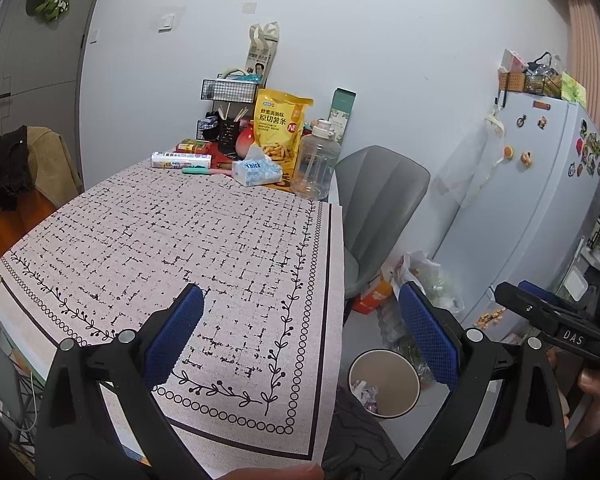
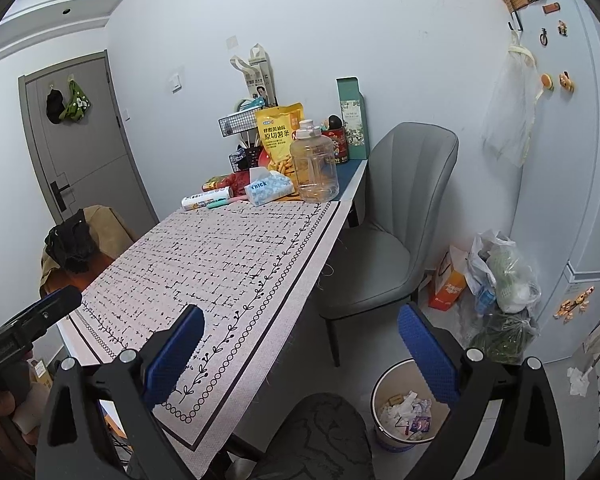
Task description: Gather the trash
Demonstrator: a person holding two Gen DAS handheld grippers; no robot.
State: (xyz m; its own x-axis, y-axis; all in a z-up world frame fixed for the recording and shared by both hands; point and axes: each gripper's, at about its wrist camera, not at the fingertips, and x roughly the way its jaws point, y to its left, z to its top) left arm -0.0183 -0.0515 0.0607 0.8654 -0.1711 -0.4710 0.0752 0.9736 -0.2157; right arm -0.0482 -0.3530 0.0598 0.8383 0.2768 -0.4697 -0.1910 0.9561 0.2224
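White walls all round, and a long surface (image 1: 100,248) covered by a pale pink cloth with black dashes and a leafy border runs away ahead of both hand-held grippers. Left hand-held gripper (image 1: 300,336) hangs over the near corner of that cloth, blue pads spread wide, nothing between them. Right hand-held gripper (image 2: 300,344) is just as released, empty too, sitting over the cloth's edge and the floor. Below and between the right one's fingers stands a round white wastebasket (image 2: 380,432) on the floor, with crumpled white paper scraps and wrappers (image 2: 408,408) already inside. Far ahead, at the wall end of the surface, a yellow snack bag (image 2: 278,136), a clear plastic water jug (image 2: 314,168) and a blue tissue pack (image 2: 266,190) cluster together. Grey padded chair (image 2: 396,224) sits ahead to the right, beside a white fridge (image 2: 572,160).
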